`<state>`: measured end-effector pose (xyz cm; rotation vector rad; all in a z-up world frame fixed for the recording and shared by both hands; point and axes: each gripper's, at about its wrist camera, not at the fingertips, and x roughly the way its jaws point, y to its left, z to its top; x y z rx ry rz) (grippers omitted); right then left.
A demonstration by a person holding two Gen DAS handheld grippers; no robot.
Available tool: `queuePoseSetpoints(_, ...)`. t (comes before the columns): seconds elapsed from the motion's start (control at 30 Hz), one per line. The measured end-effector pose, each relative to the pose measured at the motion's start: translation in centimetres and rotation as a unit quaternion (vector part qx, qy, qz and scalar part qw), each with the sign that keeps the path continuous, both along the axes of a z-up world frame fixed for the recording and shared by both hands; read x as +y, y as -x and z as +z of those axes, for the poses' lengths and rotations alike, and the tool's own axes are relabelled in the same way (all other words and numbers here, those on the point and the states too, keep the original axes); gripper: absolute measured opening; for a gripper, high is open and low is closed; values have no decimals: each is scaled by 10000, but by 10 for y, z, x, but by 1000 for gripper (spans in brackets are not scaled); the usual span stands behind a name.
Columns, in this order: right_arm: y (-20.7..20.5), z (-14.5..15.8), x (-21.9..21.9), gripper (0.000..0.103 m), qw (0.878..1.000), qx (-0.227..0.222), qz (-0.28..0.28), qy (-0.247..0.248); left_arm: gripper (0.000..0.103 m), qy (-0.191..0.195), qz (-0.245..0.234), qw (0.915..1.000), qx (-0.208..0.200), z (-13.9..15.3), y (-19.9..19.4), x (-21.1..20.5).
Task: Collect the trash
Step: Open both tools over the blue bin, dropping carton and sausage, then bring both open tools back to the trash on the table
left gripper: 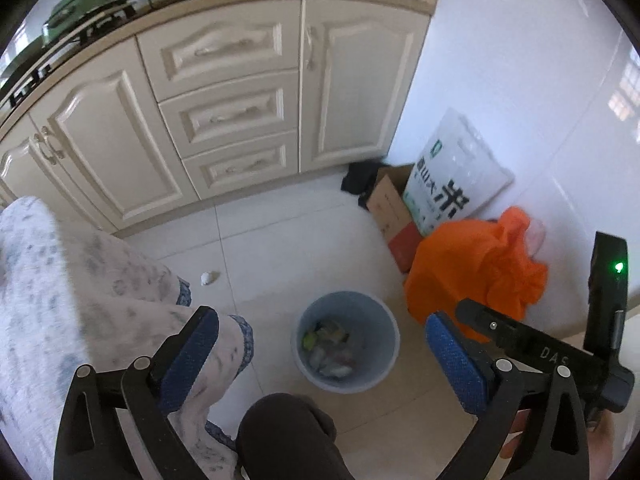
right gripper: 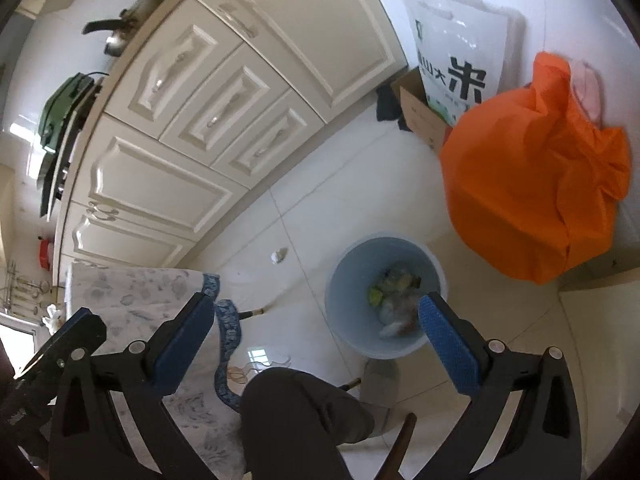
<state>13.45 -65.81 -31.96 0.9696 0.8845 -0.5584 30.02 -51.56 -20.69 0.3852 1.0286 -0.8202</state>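
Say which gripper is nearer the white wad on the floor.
Left, probably. The wad lies ahead-left of the left gripper; the right gripper sits farther right, by the bin.

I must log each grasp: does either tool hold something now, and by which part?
Nothing is held. The left tool and the right tool both stand wide open with only air between them, above the blue bin.

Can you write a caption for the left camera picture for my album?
Open left gripper above a blue trash bin, with a crumpled white scrap on the kitchen floor.
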Motion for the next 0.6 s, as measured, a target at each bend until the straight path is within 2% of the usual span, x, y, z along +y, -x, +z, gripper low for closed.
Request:
queuePoseSetpoints(0.27, -18, 60, 36, 103, 9981, -386, 280, 398, 102, 600, 352, 9972, -292, 60, 9, 90)
queuePoseSetpoints(0.4, -38, 102, 65, 103, 9935, -726, 569, 663, 102, 945, 658, 9919, -536, 95, 13, 152)
queuePoseSetpoints(0.6, -73, 161, 120, 103, 9802, -1235, 1124, 1067, 102, 1342, 1180, 9789, -996, 134, 25, 246)
